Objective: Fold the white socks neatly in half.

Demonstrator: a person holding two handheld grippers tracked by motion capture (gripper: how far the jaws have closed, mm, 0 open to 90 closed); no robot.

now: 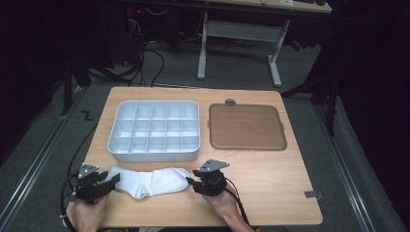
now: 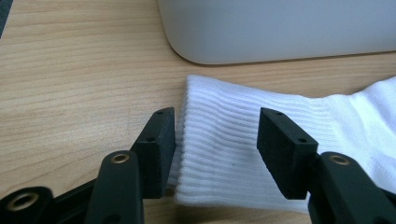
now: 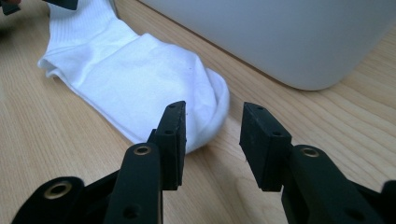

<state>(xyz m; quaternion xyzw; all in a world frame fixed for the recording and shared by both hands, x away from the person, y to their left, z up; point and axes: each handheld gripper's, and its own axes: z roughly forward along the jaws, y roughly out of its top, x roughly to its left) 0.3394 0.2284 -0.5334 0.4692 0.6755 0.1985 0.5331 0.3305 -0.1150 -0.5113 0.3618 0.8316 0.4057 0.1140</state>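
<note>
High view: a wooden table carries a white tray of small square compartments at its left middle, and a brown lid lying flat just to the tray's right, apart from it. A white sock lies flat along the near side, just in front of the tray, its length running left to right. The left gripper sits at the sock's left end and the right gripper at its right end, each held by a hand entering from the bottom edge. Beyond the table, a grey floor with cables and the white legs of a desk show in a dim room.

Left gripper view: the jaws stand wide apart, straddling the ribbed cuff of the sock. The left jaw sits at the cuff's edge and looks to be touching it, though contact is hard to judge; the right jaw is over the fabric. Nothing is clamped. The tray's rounded corner lies just beyond the cuff.

Right gripper view: the jaws are open with a clear gap between them. The toe of the sock lies just ahead of the left jaw, which overlaps its edge; the right jaw is over bare wood. Nothing is held. The tray wall rises beyond, and the tip of the other gripper shows at the sock's far end.
</note>
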